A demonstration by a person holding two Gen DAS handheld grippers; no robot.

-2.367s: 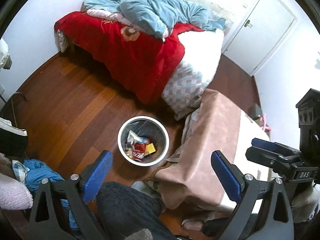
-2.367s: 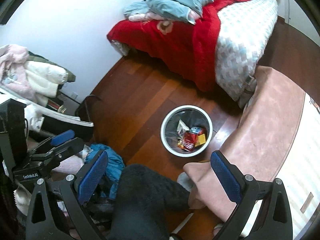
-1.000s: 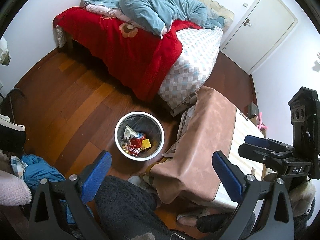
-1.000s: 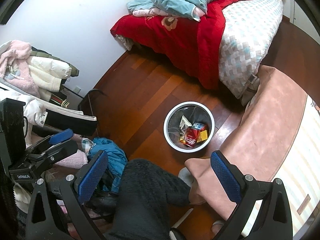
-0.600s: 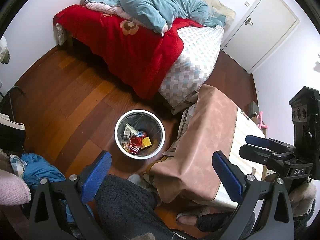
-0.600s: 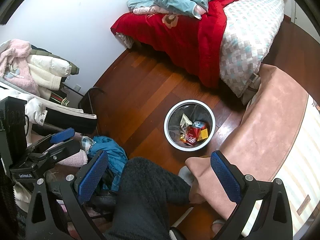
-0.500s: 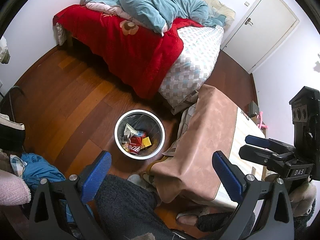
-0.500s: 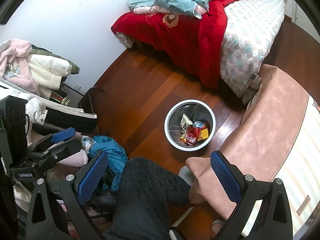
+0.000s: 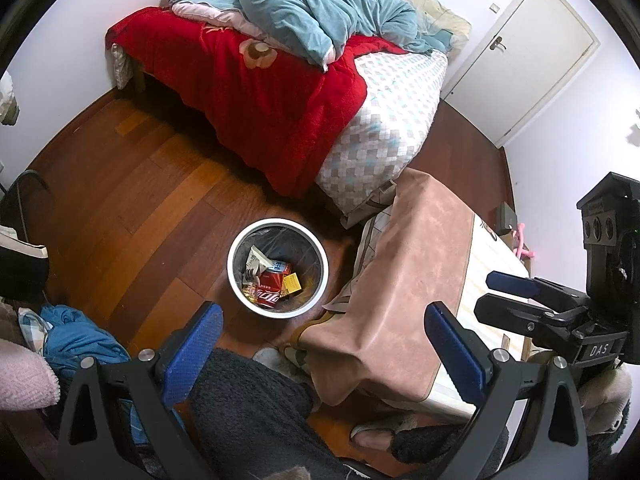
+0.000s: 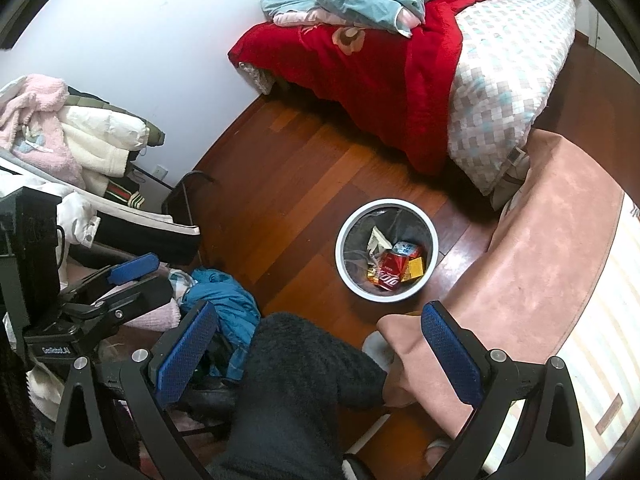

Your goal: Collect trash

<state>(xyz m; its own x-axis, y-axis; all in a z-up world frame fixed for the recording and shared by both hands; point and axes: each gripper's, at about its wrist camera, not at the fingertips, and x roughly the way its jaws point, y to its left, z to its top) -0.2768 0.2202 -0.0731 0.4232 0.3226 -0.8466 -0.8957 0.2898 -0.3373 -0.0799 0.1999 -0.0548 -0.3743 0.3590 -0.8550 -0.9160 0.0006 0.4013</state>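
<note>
A white round bin [image 9: 276,312] with a dark liner stands on the wooden floor between bed and table. Inside lie a red can [image 9: 269,287], a yellow wrapper [image 9: 292,282] and crumpled white paper [image 9: 256,261]. My left gripper [image 9: 322,310] hangs open and empty high above the floor, the bin just beyond its left finger. My right gripper [image 10: 319,310] is also open and empty, with the bin [image 10: 341,248] and the red can [image 10: 388,272] ahead of it. Each gripper shows in the other's view: right gripper [image 9: 484,294], left gripper [image 10: 163,272].
A bed with a red blanket [image 9: 260,100] fills the back. A table under a pink-brown cloth [image 9: 416,272] stands right of the bin. A person's leg in dark fuzzy trousers [image 9: 256,408] is below. Blue clothing [image 10: 224,300] and piled clothes [image 10: 60,132] lie left; a white door [image 9: 528,52] is far right.
Since 2.4 s ago both grippers have risen slightly, so the bin looks a little smaller and farther. Over the last half second almost nothing moves. Both stay open and empty.
</note>
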